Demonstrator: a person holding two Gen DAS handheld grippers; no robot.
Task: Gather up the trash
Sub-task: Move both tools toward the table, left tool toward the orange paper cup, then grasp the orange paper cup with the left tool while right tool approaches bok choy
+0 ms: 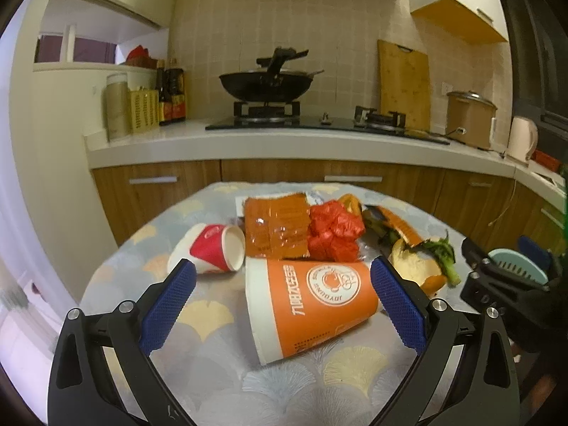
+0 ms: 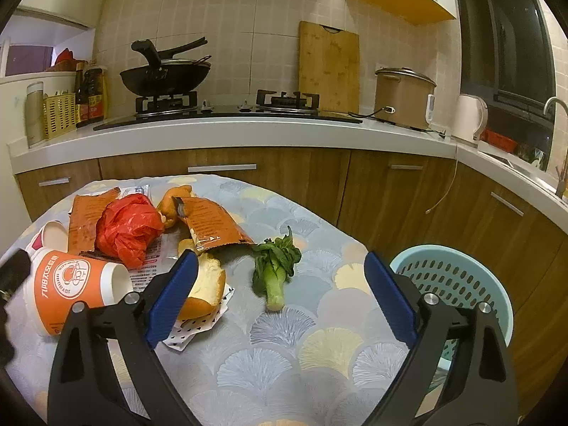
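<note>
Both spread: left tongs (image 1: pixel 283 277) straddling orange cup (image 1: pixel 312 305), right tongs (image 2: pixel 280 269) near greens (image 2: pixel 275 266). Risk: cup crushing or rolling, missing basket (image 2: pixel 461 269) off desk (image 2: pixel 284 355).

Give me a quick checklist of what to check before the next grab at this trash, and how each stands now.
1. Left claw open: ok.
2. Orange cup lies between its fingers: ok.
3. Right claw open: ok.
4. Greens lie free ahead of it: ok.
5. Basket within reach beside the table: ok.
6. Basket has room inside: cannot tell.
</note>
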